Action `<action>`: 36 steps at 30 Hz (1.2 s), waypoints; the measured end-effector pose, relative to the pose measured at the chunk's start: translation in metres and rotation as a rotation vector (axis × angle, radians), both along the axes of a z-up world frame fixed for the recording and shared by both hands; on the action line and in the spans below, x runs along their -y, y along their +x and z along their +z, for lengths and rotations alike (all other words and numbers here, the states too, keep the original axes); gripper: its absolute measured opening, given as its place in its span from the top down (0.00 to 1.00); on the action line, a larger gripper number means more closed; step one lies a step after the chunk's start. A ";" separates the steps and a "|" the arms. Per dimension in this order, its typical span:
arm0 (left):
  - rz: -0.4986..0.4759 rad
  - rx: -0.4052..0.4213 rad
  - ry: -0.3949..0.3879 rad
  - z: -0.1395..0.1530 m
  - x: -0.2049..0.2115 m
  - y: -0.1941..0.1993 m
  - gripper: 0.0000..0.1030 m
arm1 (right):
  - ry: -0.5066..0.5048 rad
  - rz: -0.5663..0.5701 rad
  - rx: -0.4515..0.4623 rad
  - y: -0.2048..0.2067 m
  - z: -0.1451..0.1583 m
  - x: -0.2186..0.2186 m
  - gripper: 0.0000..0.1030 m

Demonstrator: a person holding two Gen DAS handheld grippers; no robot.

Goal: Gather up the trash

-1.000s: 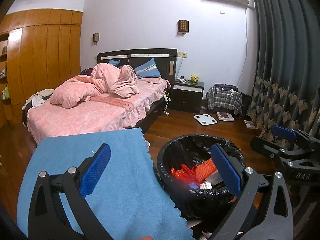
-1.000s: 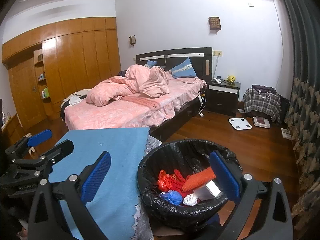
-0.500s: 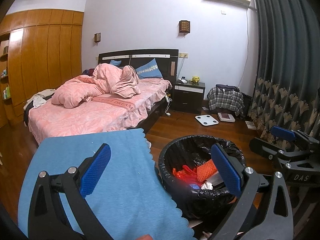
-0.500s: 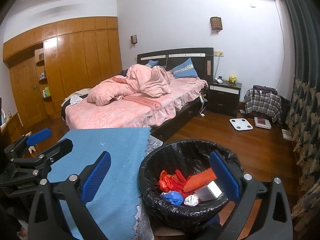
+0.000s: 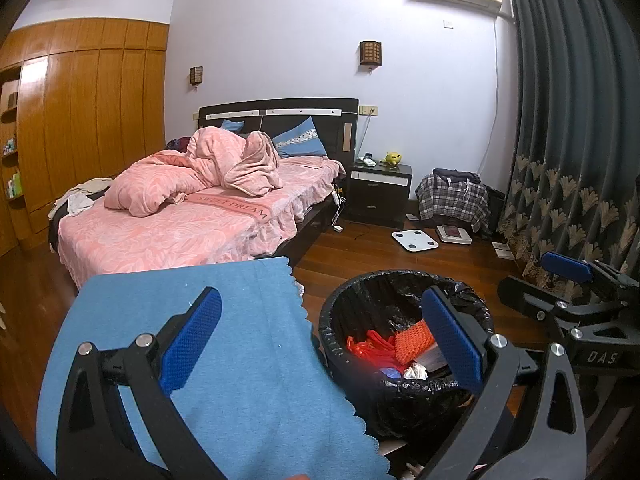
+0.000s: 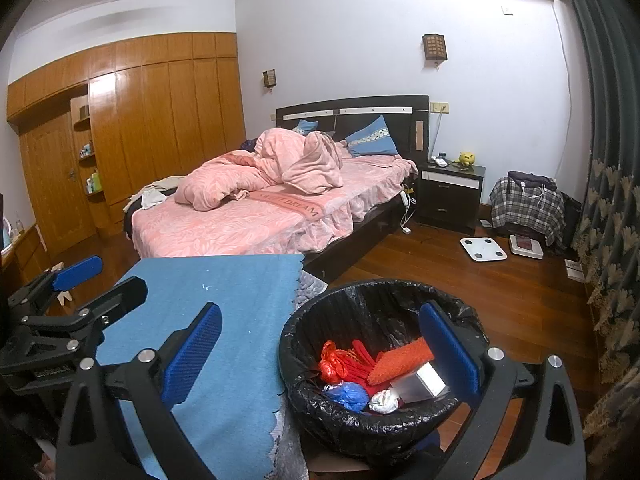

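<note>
A black-lined trash bin (image 6: 320, 412) stands beside a blue cloth-covered table (image 6: 224, 304). It holds a red bag (image 6: 352, 364), an orange mesh piece (image 6: 400, 360), a blue wad (image 6: 348, 396), crumpled white paper (image 6: 384, 402) and a silver box (image 6: 420, 386). The bin also shows in the left wrist view (image 5: 360, 312). My left gripper (image 5: 320, 344) is open and empty, over the table edge and the bin. My right gripper (image 6: 320, 352) is open and empty, above the bin's near rim.
A bed with pink bedding (image 6: 256, 216) stands behind the table. A dark nightstand (image 6: 450, 196), a white scale (image 6: 482, 249) and a plaid-covered pile (image 6: 528, 204) lie on the wooden floor. Dark curtains (image 5: 580, 140) hang at the right. A wooden wardrobe (image 6: 140, 140) lines the left wall.
Both views shift very slightly; the grippers stay open and the trash in the bin has not moved.
</note>
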State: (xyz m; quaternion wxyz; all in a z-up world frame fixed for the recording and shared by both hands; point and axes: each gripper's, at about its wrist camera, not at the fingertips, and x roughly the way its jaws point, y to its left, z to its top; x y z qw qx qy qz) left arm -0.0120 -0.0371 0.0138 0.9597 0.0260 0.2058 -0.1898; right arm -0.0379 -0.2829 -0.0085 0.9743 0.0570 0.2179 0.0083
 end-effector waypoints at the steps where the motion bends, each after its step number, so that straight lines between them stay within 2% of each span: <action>1: 0.000 -0.001 0.000 0.000 0.000 0.000 0.05 | 0.000 0.000 0.000 0.000 0.000 0.000 0.06; 36: 0.001 -0.003 0.002 0.002 -0.002 0.001 0.05 | -0.001 0.000 -0.002 0.000 0.000 -0.002 0.06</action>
